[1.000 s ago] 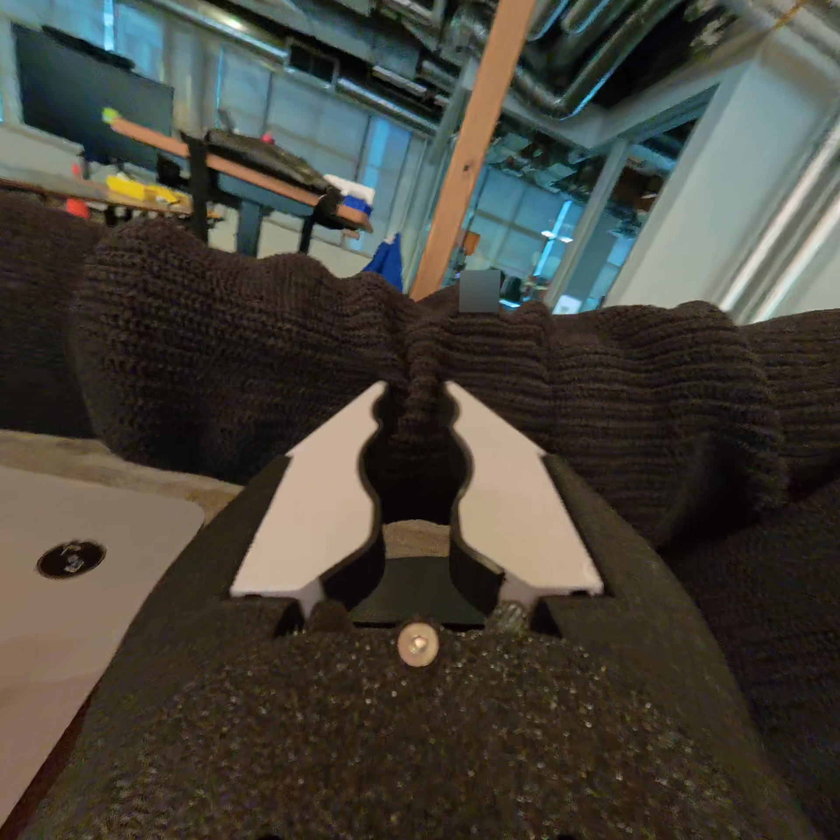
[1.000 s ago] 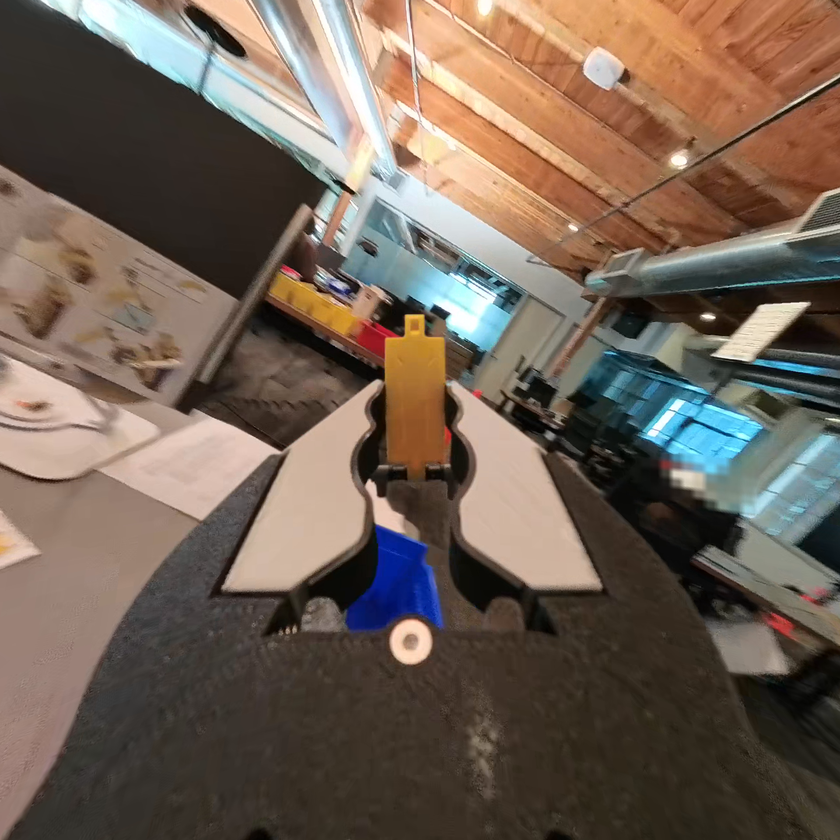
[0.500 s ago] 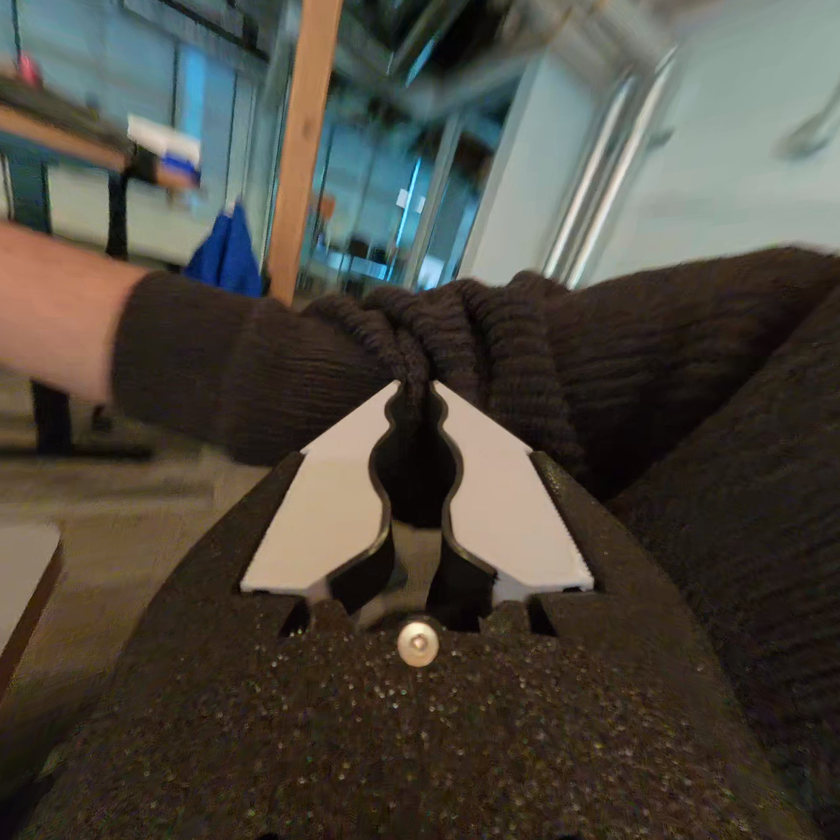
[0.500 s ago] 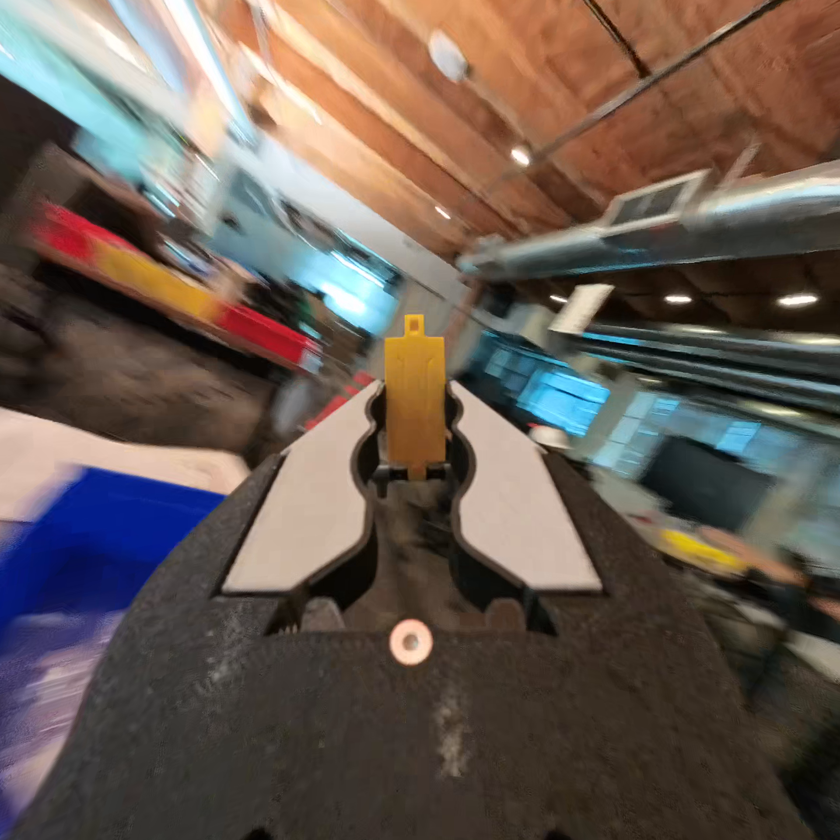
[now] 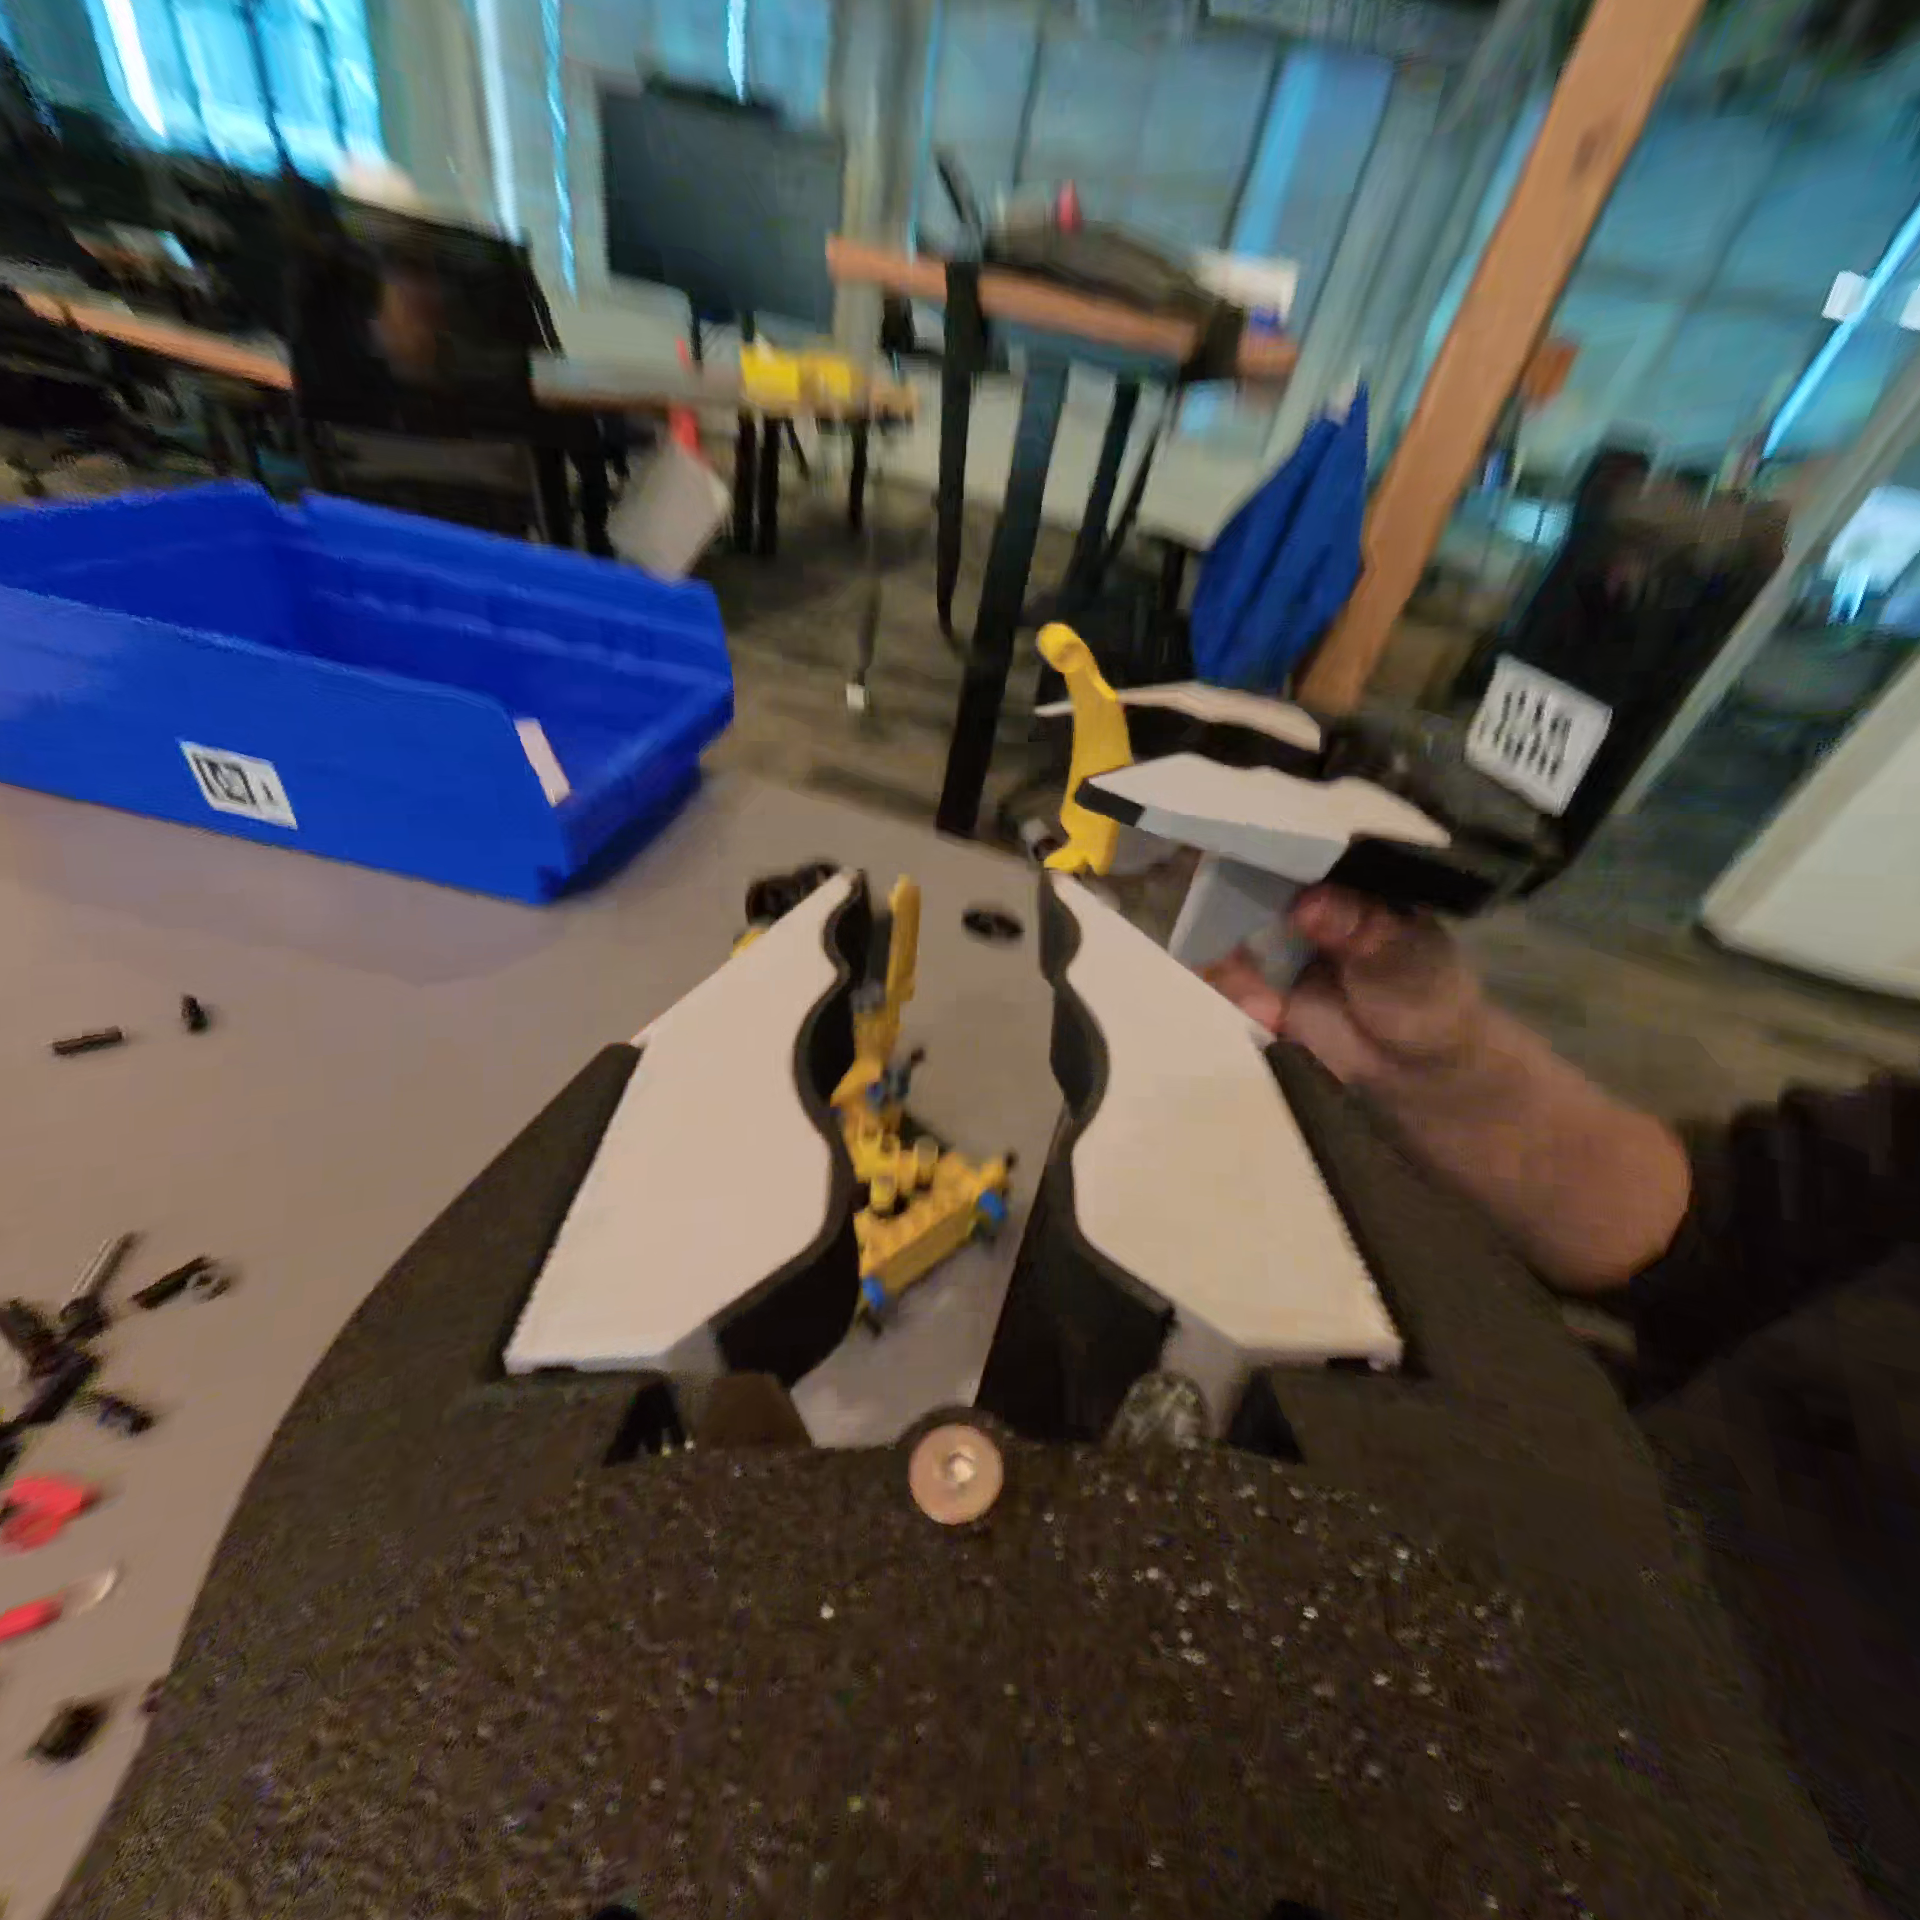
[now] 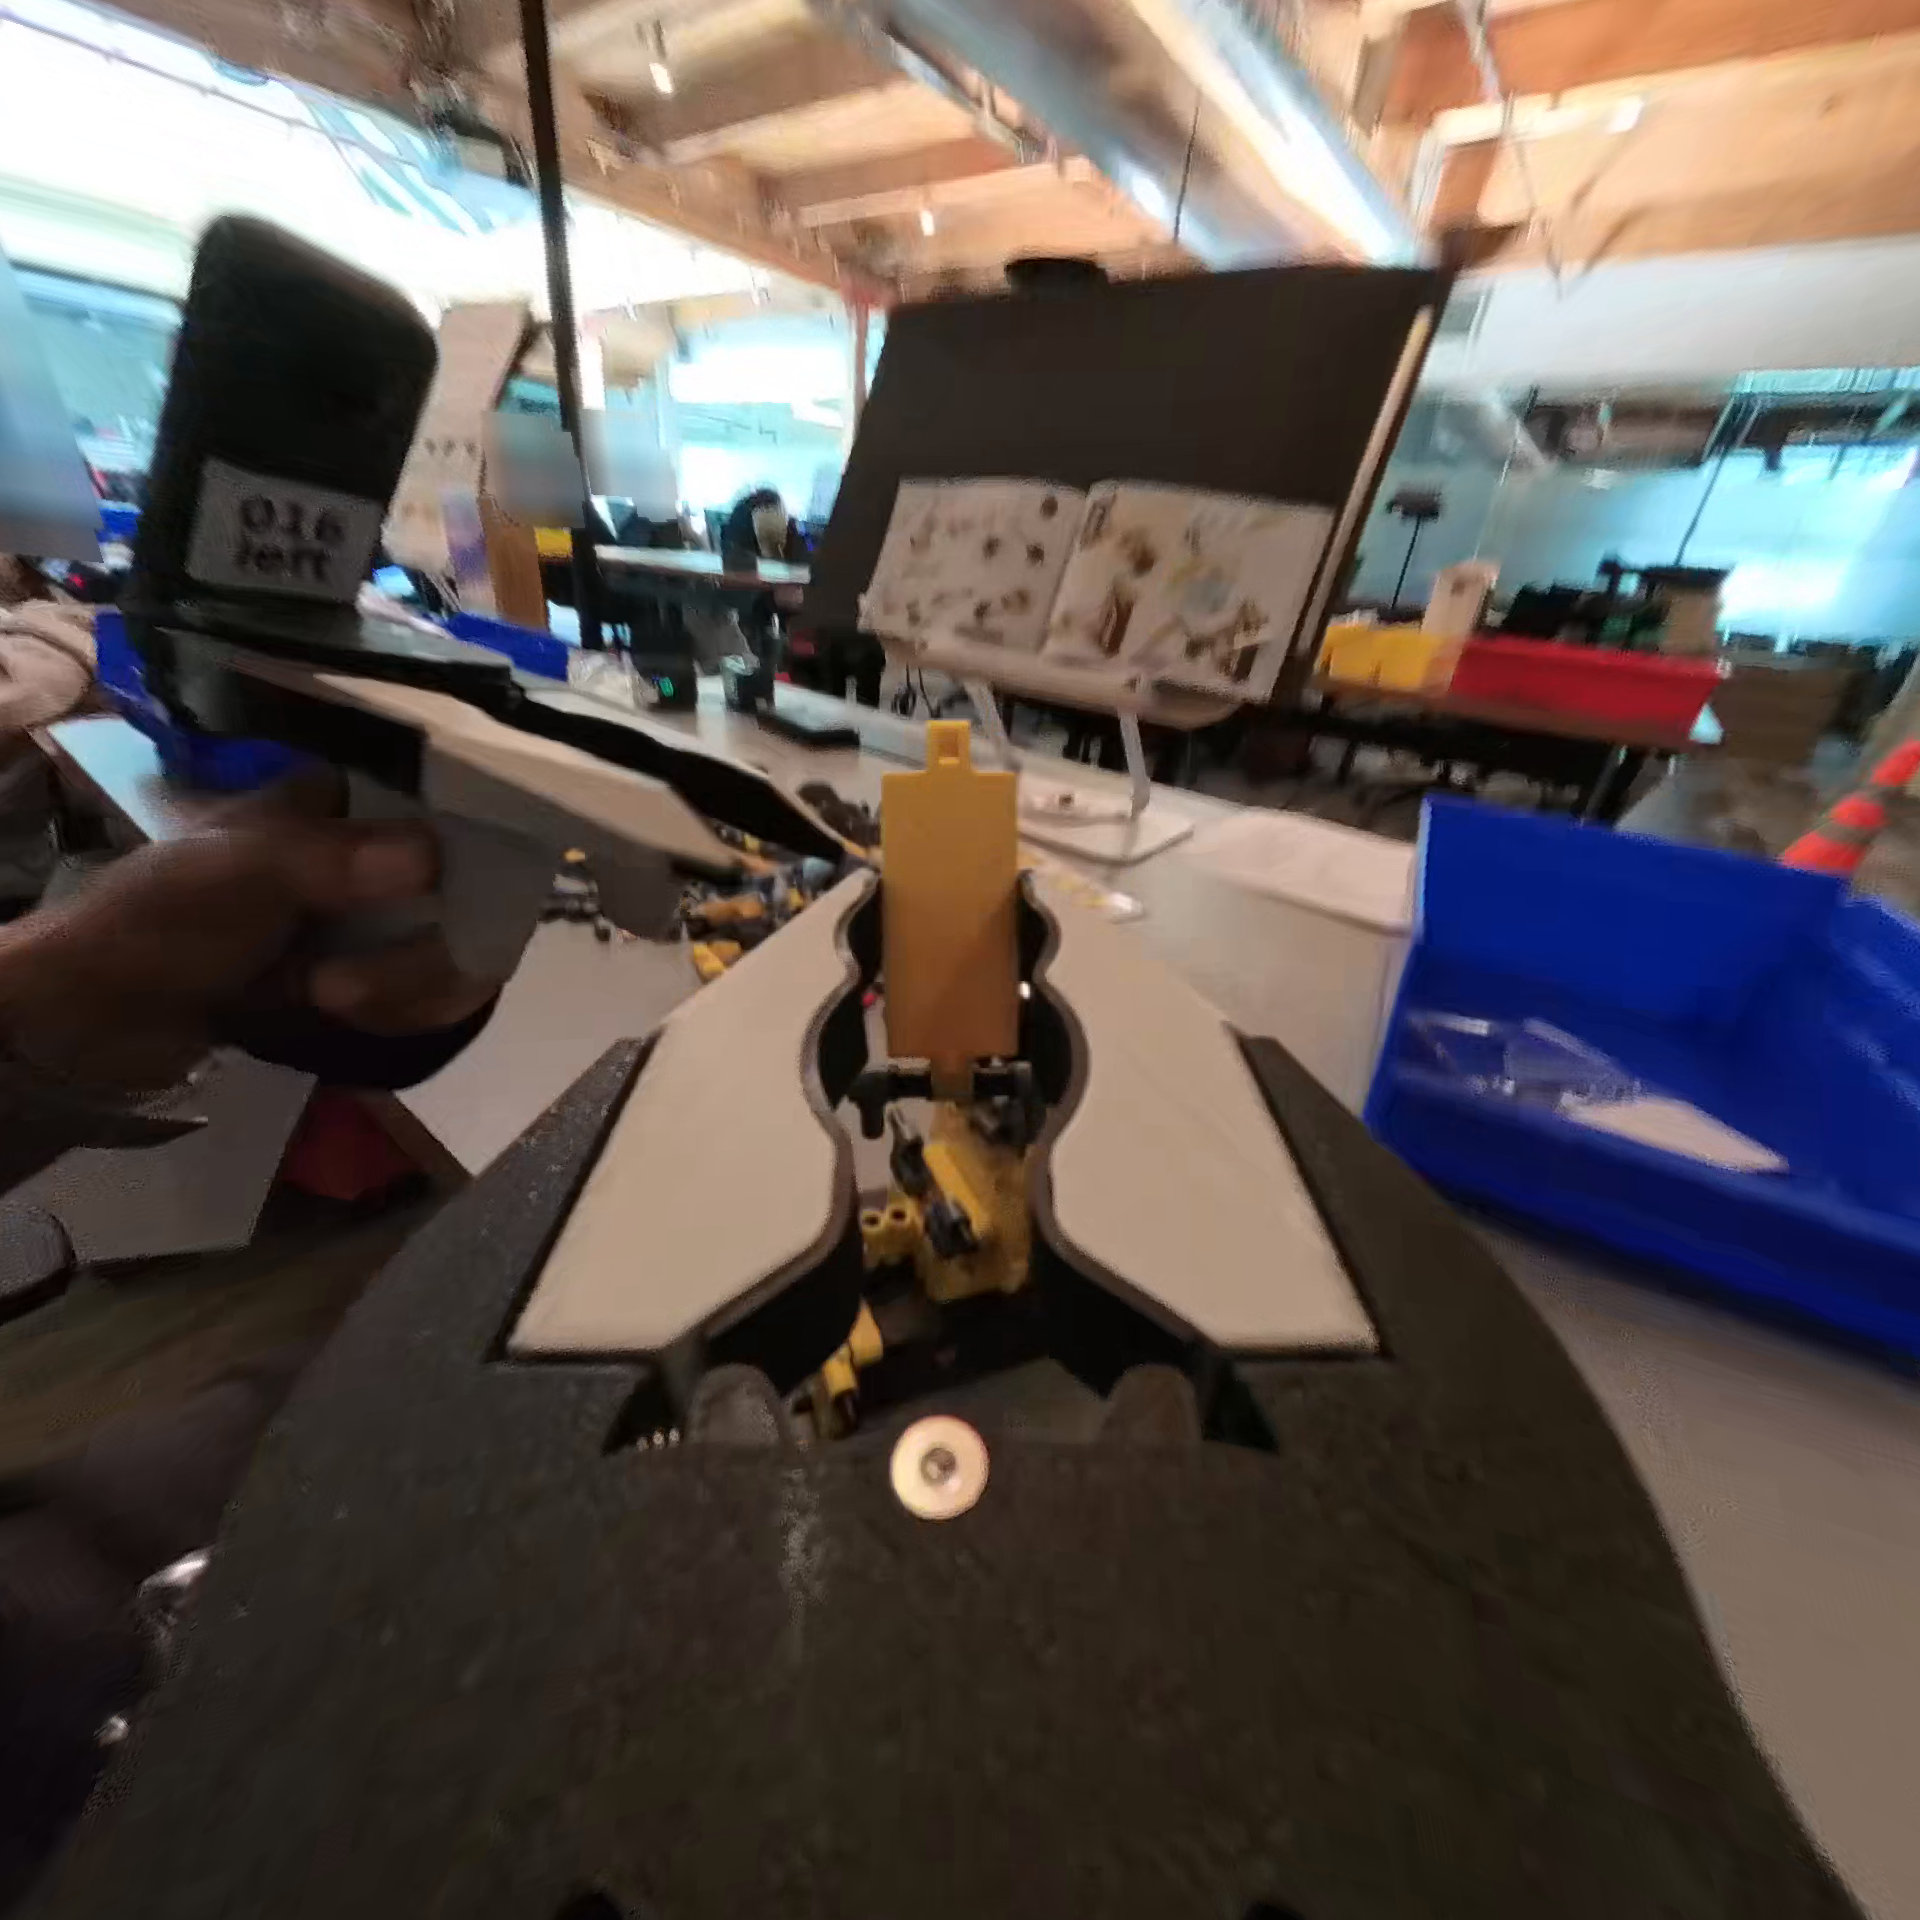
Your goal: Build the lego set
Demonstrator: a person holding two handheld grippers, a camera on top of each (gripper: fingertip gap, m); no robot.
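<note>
My left gripper (image 5: 951, 894) is open and empty, low over the grey table (image 5: 416, 1039). A small yellow brick-built assembly (image 5: 914, 1174) with blue and black pins lies on the table between its fingers. My right gripper (image 6: 948, 883) is shut on a flat yellow panel piece (image 6: 948, 914) with black pins at its lower end. It holds the panel upright above the same assembly (image 6: 956, 1216). In the left wrist view the right gripper (image 5: 1065, 753) with the panel (image 5: 1086, 727) is just beyond my left fingertips. The left gripper (image 6: 769, 831) shows at the left of the right wrist view.
A blue bin (image 5: 364, 675) stands on the table, also in the right wrist view (image 6: 1662, 1039). Loose black and red pieces (image 5: 83, 1340) lie at the left. A pile of yellow and black pieces (image 6: 727, 914) and an open booklet on a stand (image 6: 1101, 582) are farther back.
My left gripper let go of the dark knit sleeve, opened, and swung down over the table and the yellow assembly. My right gripper swung down toward the table, still holding the yellow panel.
</note>
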